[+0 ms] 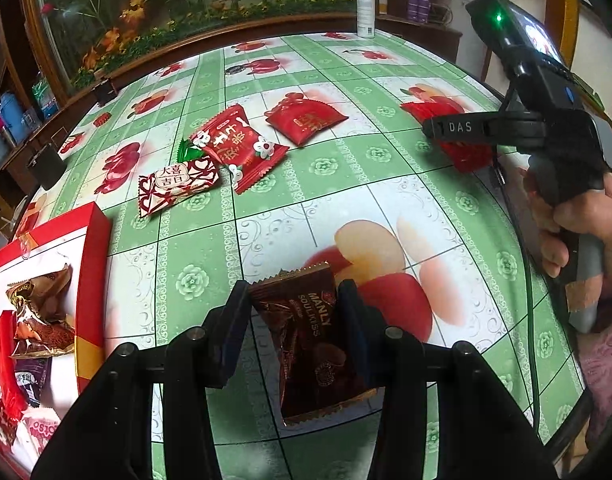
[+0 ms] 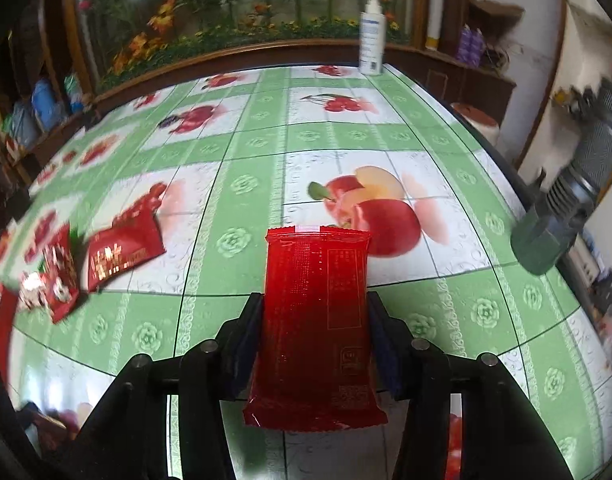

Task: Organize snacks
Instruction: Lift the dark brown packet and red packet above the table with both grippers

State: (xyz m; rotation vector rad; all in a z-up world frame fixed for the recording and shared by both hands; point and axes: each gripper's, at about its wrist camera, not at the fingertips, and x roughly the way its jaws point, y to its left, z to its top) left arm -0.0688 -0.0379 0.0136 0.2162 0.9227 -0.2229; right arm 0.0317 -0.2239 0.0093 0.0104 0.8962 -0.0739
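My left gripper [image 1: 293, 300] is shut on a dark brown snack packet [image 1: 312, 344] and holds it above the table. My right gripper [image 2: 315, 312] is shut on a bright red snack packet [image 2: 315, 328]; it also shows in the left wrist view [image 1: 434, 128] at the right, with the red packet [image 1: 466, 156] under it. A red box [image 1: 91, 248] with several snacks inside sits at the left edge. Three loose packets lie mid-table: a red-and-white heart one [image 1: 176, 186], a red flower one [image 1: 240, 144] and a plain red one [image 1: 306, 119].
The table wears a green and white fruit-print cloth [image 1: 346, 184]. A white spray bottle [image 1: 365, 8] stands at the far edge. A wooden-framed flower panel [image 1: 186, 0] backs the table. A dark grey tool [image 2: 566, 196] hangs at the right in the right wrist view.
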